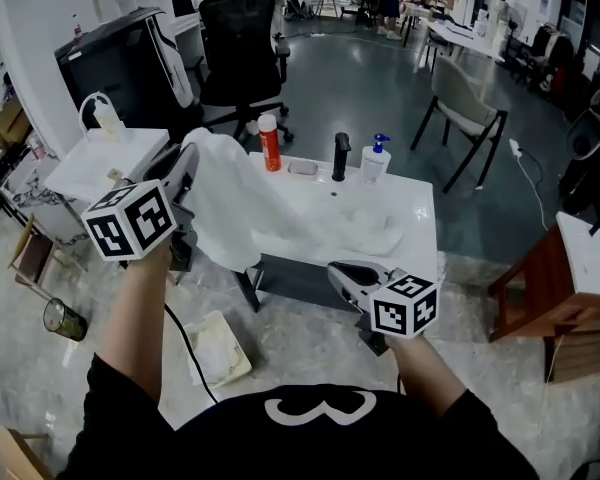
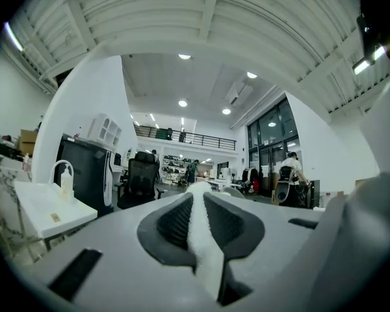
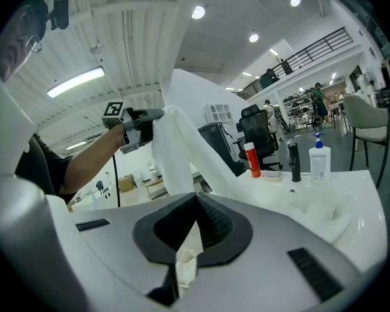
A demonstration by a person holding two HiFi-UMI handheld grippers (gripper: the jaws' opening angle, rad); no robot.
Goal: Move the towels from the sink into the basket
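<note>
A white towel (image 1: 235,208) hangs in the air over the left end of the white sink (image 1: 420,203). My left gripper (image 1: 190,158) is shut on its upper edge; in the left gripper view a strip of the towel (image 2: 205,246) is pinched between the pads (image 2: 172,220). My right gripper (image 1: 340,271) sits low at the sink's front edge, shut on a white fold of the towel (image 3: 185,262). In the right gripper view the towel (image 3: 179,155) drapes from the left gripper (image 3: 149,119) down to the sink (image 3: 370,200). More white towel (image 1: 375,236) lies crumpled in the basin.
On the sink's back rim stand an orange bottle (image 1: 269,143), a soap dish (image 1: 302,168), a black tap (image 1: 341,156) and a soap dispenser (image 1: 376,158). A second white basin (image 1: 90,163) is at left. A beige tray (image 1: 217,348) lies on the floor; a wooden stool (image 1: 550,288) stands at right.
</note>
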